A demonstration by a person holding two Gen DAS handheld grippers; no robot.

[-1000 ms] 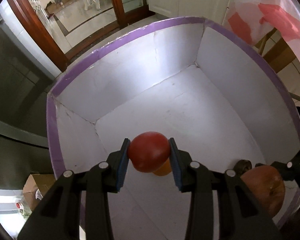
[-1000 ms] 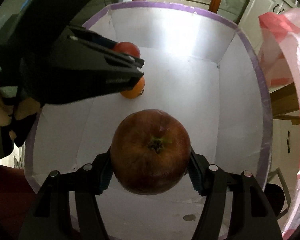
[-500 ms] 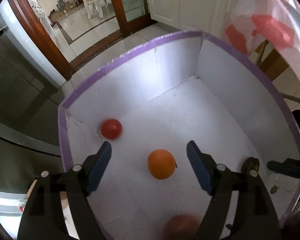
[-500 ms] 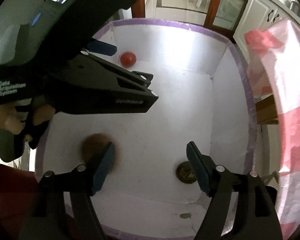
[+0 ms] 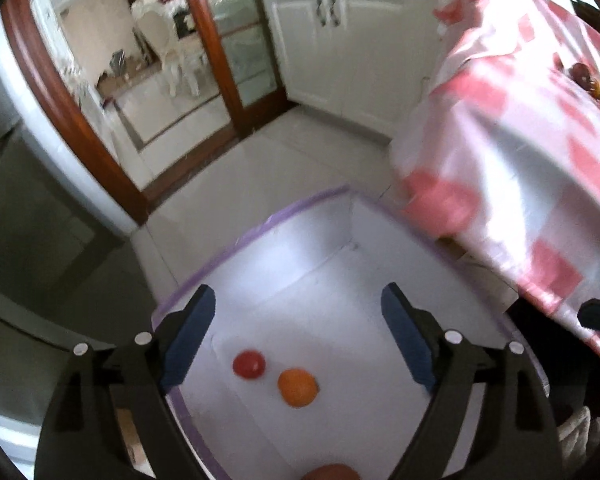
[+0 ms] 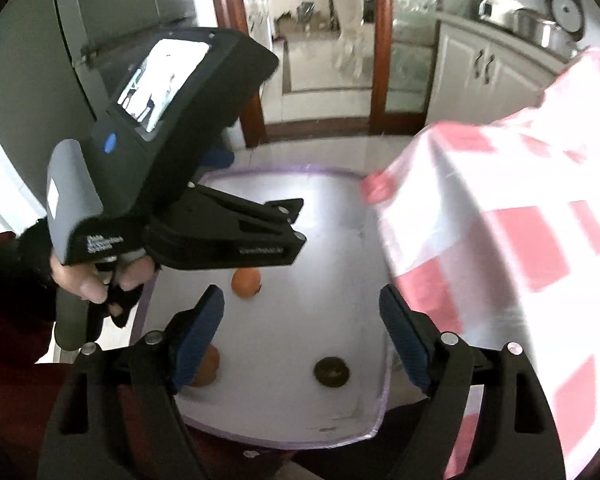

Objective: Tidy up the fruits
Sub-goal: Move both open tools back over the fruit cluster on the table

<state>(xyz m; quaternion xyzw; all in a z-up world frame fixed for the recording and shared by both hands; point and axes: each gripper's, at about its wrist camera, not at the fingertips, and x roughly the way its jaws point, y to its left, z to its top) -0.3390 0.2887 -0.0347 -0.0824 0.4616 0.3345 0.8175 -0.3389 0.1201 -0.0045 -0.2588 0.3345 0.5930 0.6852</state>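
Note:
A white box with a purple rim (image 5: 256, 232) (image 6: 284, 170) sits on the floor below both grippers. On its bottom lie a small red fruit (image 5: 249, 364), an orange (image 5: 297, 387) (image 6: 246, 282), a big red apple (image 5: 330, 472) (image 6: 206, 366) and a dark round fruit (image 6: 331, 371). My left gripper (image 5: 298, 312) hangs above the box, jaws opening, nothing between them. My right gripper (image 6: 302, 312) is also high over the box, jaws opening and empty. The left gripper's body (image 6: 172, 184), held by a hand (image 6: 96, 276), shows in the right wrist view.
A table with a pink-and-white checked cloth (image 5: 520, 140) (image 6: 512, 240) overhangs the box's right side. White cabinets (image 5: 340, 40) and a wood-framed glass door (image 5: 216, 64) stand beyond. A grey appliance (image 6: 40, 60) is on the left.
Both grippers let go of their fruit, the red fruit and the apple, which now lie in the box. Both jaws widened and both grippers rose well above the box.

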